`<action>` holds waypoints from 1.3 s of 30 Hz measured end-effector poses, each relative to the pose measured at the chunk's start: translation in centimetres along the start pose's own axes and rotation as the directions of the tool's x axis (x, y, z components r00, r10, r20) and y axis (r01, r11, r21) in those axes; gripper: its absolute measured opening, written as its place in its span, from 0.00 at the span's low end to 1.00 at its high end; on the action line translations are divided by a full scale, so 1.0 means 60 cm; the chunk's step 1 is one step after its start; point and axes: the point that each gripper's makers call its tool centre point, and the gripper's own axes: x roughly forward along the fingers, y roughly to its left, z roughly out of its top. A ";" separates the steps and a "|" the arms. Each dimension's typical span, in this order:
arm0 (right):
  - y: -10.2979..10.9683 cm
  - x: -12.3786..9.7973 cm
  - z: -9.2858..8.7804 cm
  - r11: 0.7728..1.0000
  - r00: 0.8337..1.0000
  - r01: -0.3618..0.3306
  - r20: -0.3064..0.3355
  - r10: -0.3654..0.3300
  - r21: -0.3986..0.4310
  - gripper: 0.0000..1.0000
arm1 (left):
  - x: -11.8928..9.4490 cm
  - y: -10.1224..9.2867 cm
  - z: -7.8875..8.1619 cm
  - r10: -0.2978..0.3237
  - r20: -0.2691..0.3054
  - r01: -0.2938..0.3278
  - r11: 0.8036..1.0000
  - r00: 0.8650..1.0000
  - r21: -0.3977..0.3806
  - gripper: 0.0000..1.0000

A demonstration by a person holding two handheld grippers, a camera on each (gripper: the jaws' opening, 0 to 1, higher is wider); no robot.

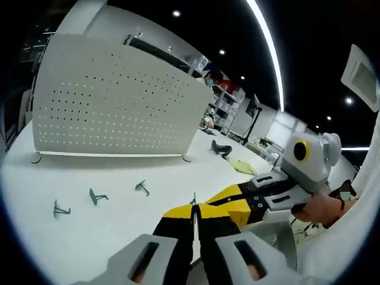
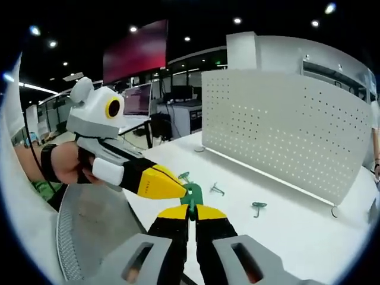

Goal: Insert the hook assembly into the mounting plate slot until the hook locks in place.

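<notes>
Between both closed hand-held grippers (image 2: 191, 209), right gripper view reveals the pinched green hook (image 2: 191, 196).

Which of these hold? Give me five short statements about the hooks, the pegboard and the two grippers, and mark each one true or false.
1. The white perforated pegboard panel stands upright on the white table. True.
2. Three small green metal hooks lie loose on the table before the panel. True.
3. A hook already hangs in the panel. False: none shows in its holes.
4. The right gripper is shut on a green hook piece. True.
5. The left gripper is wide open. False: its fingers are closed, a thin green part between them.
</notes>
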 end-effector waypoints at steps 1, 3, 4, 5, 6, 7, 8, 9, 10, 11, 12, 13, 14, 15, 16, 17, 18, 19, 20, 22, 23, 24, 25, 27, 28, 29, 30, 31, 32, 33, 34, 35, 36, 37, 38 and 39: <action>0.002 0.002 0.000 1.000 1.000 -0.002 -0.005 0.002 -0.005 0.02 | -0.002 0.001 0.000 0.006 0.002 -0.006 1.000 1.000 0.008 0.01; 0.006 0.007 0.000 1.000 1.000 -0.001 -0.016 0.000 -0.012 0.01 | -0.005 0.004 0.000 0.012 -0.002 -0.012 1.000 1.000 0.023 0.01; 0.007 0.009 0.000 1.000 1.000 -0.002 -0.015 0.002 -0.009 0.01 | -0.006 0.006 0.001 0.015 -0.002 -0.015 1.000 1.000 0.026 0.01; 0.009 0.011 0.000 1.000 1.000 -0.004 -0.019 0.004 -0.004 0.01 | -0.009 0.008 0.000 0.019 -0.006 -0.019 0.999 1.000 0.032 0.01; 0.011 0.011 0.001 1.000 1.000 -0.004 -0.024 0.004 -0.003 0.01 | -0.010 0.009 0.000 0.019 -0.008 -0.018 0.999 1.000 0.042 0.01; 0.012 0.012 0.002 1.000 1.000 -0.004 -0.023 0.003 -0.011 0.01 | -0.013 0.011 0.001 0.016 -0.002 -0.016 0.999 1.000 0.046 0.01; 0.012 0.013 0.005 1.000 1.000 -0.002 -0.018 0.001 -0.020 0.01 | -0.014 0.012 0.003 0.014 0.004 -0.014 0.999 1.000 0.046 0.01; 0.012 0.014 0.005 1.000 1.000 -0.003 -0.020 0.003 -0.021 0.01 | -0.015 0.014 0.003 0.007 0.006 -0.007 0.998 1.000 0.064 0.01; 0.013 0.015 0.006 1.000 1.000 -0.006 -0.021 0.005 -0.021 0.01 | -0.016 0.014 0.004 0.003 0.008 -0.003 0.997 1.000 0.081 0.02; 0.014 0.016 0.007 1.000 1.000 -0.004 -0.019 0.003 -0.026 0.01 | -0.017 0.015 0.007 -0.001 0.019 -0.001 0.995 1.000 0.095 0.02; 0.014 0.018 0.010 0.999 1.000 -0.001 -0.019 0.000 -0.033 0.01 | -0.017 0.016 0.008 0.000 0.022 -0.002 0.994 1.000 0.105 0.02; 0.014 0.019 0.011 0.999 1.000 0.001 -0.021 -0.002 -0.036 0.01 | -0.018 0.017 0.008 0.002 0.025 -0.005 0.994 1.000 0.107 0.02; 0.014 0.019 0.013 0.999 1.000 0.004 -0.022 -0.004 -0.041 0.01 | -0.019 0.018 0.010 0.003 0.030 -0.007 0.993 1.000 0.115 0.02; 0.015 0.020 0.017 0.999 1.000 0.006 -0.013 -0.007 -0.049 0.01 | -0.020 0.020 0.010 0.005 0.030 -0.008 0.991 1.000 0.132 0.03; 0.015 0.020 0.020 0.999 1.000 0.008 -0.010 -0.008 -0.051 0.01 | -0.020 0.023 0.010 0.011 0.032 -0.015 0.991 0.999 0.135 0.05; 0.013 0.021 0.023 0.999 1.000 0.014 -0.004 -0.014 -0.049 0.01 | -0.022 0.029 0.010 0.023 0.030 -0.027 0.989 0.999 0.145 0.08; 0.012 0.021 0.025 0.998 1.000 0.017 -0.002 -0.017 -0.052 0.01 | -0.023 0.032 0.010 0.029 0.031 -0.034 0.989 0.999 0.147 0.12; 0.010 0.022 0.026 0.998 1.000 0.022 -0.002 -0.022 -0.056 0.01 | -0.025 0.034 0.010 0.029 0.034 -0.033 0.988 0.999 0.148 0.12; 0.009 0.023 0.026 0.998 1.000 0.025 -0.003 -0.025 -0.057 0.01 | -0.027 0.037 0.011 0.025 0.040 -0.031 0.988 0.999 0.148 0.10; 0.005 0.025 0.030 0.998 0.999 0.033 0.001 -0.033 -0.058 0.01 | -0.031 0.039 0.014 0.009 0.047 -0.015 0.992 0.999 0.129 0.08; 0.002 0.026 0.030 0.997 0.999 0.039 -0.002 -0.040 -0.061 0.01 | -0.032 0.041 0.015 0.013 0.050 -0.020 0.992 0.999 0.128 0.09; 0.000 0.027 0.031 0.997 0.999 0.045 -0.004 -0.045 -0.064 0.01 | -0.033 0.042 0.015 0.013 0.051 -0.020 0.990 0.999 0.141 0.09; -0.002 0.027 0.032 0.997 0.999 0.048 -0.004 -0.048 -0.062 0.01 | -0.033 0.042 0.015 0.004 0.045 -0.010 0.989 0.999 0.145 0.09; -0.008 0.028 0.036 0.997 0.998 0.058 0.001 -0.058 -0.054 0.01 | -0.037 0.042 0.017 -0.006 0.043 0.000 0.989 0.999 0.145 0.09; -0.009 0.029 0.037 0.996 0.998 0.060 0.004 -0.060 -0.058 0.01 | -0.039 0.042 0.021 -0.007 0.055 -0.002 0.988 0.998 0.152 0.09; -0.013 0.030 0.040 0.995 0.998 0.070 0.010 -0.069 -0.067 0.01 | -0.040 0.042 0.023 -0.010 0.057 0.001 0.987 0.998 0.159 0.10; -0.018 0.031 0.041 0.994 0.997 0.083 0.009 -0.083 -0.074 0.01 | -0.041 0.043 0.025 -0.014 0.058 0.005 0.986 0.998 0.164 0.11; -0.022 0.033 0.043 0.993 0.996 0.091 0.005 -0.091 -0.077 0.01 | -0.041 0.043 0.026 -0.016 0.059 0.006 0.986 0.998 0.166 0.11; -0.025 0.034 0.046 0.992 0.996 0.095 0.009 -0.094 -0.079 0.01 | -0.042 0.045 0.029 -0.014 0.067 0.002 0.986 0.998 0.168 0.13; -0.029 0.034 0.053 0.992 0.995 0.103 0.021 -0.102 -0.074 0.01 | -0.043 0.046 0.031 -0.012 0.071 0.000 0.985 0.997 0.171 0.15; -0.032 0.035 0.056 0.992 0.994 0.106 0.025 -0.104 -0.070 0.01 | -0.043 0.048 0.032 -0.010 0.074 -0.003 0.984 0.997 0.178 0.16; -0.037 0.036 0.061 0.991 0.993 0.116 0.028 -0.115 -0.068 0.01 | -0.044 0.050 0.032 -0.008 0.074 -0.006 0.984 0.997 0.180 0.17; -0.040 0.037 0.063 0.990 0.992 0.123 0.028 -0.121 -0.070 0.01 | -0.044 0.053 0.031 -0.007 0.073 -0.006 0.984 0.997 0.180 0.18; -0.042 0.038 0.066 0.990 0.992 0.125 0.029 -0.123 -0.071 0.02 | -0.044 0.052 0.032 -0.013 0.076 -0.001 0.983 0.997 0.185 0.20; -0.043 0.038 0.068 0.990 0.992 0.127 0.030 -0.125 -0.069 0.02 | -0.044 0.052 0.033 -0.018 0.082 0.001 0.981 0.996 0.193 0.21; -0.046 0.038 0.070 0.989 0.991 0.134 0.036 -0.132 -0.067 0.02 | -0.044 0.054 0.035 -0.015 0.090 -0.003 0.981 0.996 0.196 0.22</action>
